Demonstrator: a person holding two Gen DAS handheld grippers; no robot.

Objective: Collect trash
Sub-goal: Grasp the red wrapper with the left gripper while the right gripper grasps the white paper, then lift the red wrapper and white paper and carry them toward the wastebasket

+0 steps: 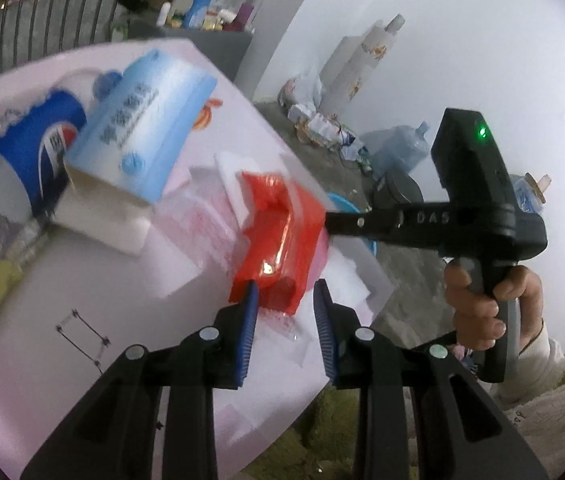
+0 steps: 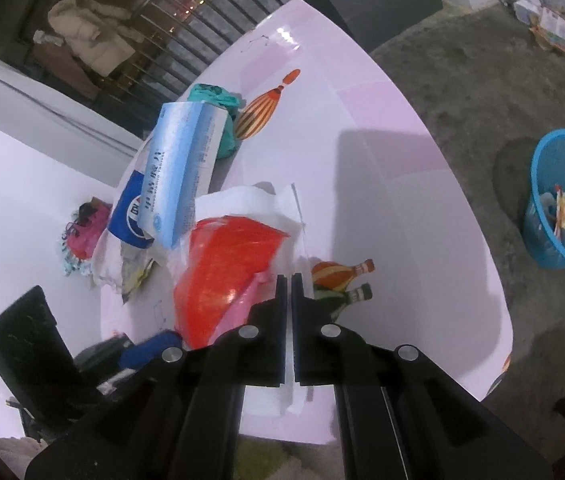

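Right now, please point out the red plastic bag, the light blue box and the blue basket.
red plastic bag (image 2: 226, 276): right wrist view, middle of its red surface.
light blue box (image 2: 180, 172): right wrist view, its printed side.
blue basket (image 2: 538, 168): right wrist view, its rim.

Red plastic wrapper (image 2: 222, 276), crumpled and glossy, on white tissue paper (image 2: 242, 200) near the surface's front edge. Light-blue carton (image 2: 180, 172) tilted, leaning over a blue Pepsi cup (image 2: 128, 212) lying on its side behind it. Teal crumpled bag (image 2: 218, 98) further back.
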